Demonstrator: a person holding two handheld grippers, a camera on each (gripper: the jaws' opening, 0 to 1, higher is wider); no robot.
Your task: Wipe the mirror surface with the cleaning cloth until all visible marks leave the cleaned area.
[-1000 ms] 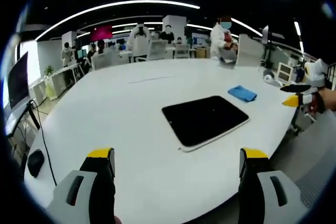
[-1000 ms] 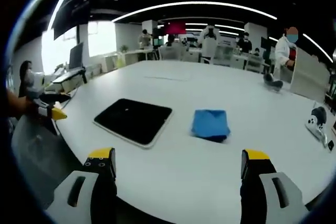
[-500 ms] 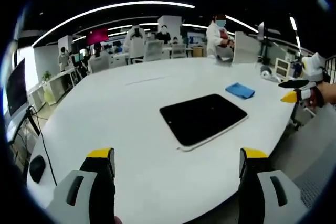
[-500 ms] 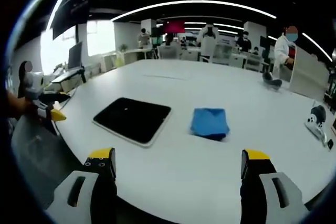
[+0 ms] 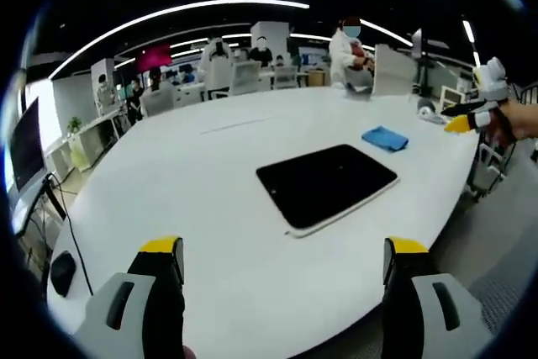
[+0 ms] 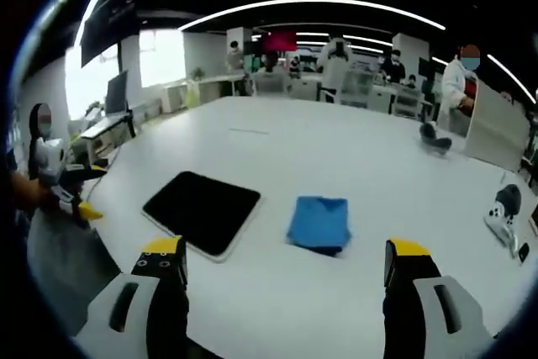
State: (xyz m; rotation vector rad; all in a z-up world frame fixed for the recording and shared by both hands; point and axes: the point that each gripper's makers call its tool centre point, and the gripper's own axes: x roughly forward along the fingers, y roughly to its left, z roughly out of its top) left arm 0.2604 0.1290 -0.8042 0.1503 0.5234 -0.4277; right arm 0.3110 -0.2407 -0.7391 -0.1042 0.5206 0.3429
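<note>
While both grippers are hanging wide apart and holding nothing, the blue cloth (image 6: 319,224) is lying on the white counter (image 6: 370,157) just ahead of the right gripper (image 6: 282,287) fingers, beside the dark mirror (image 6: 202,210). The left gripper (image 5: 282,287) is facing the mirror. A sloppy grab could be shoving the cloth away. Marks on the mirror are too small to see.

Marks on mirror (image 5: 327,185) too small to tell. Both grippers' lower bodies cut off at view bottom. Small objects far right of right gripper (image 6: 284,266) unidentifiable.
</note>
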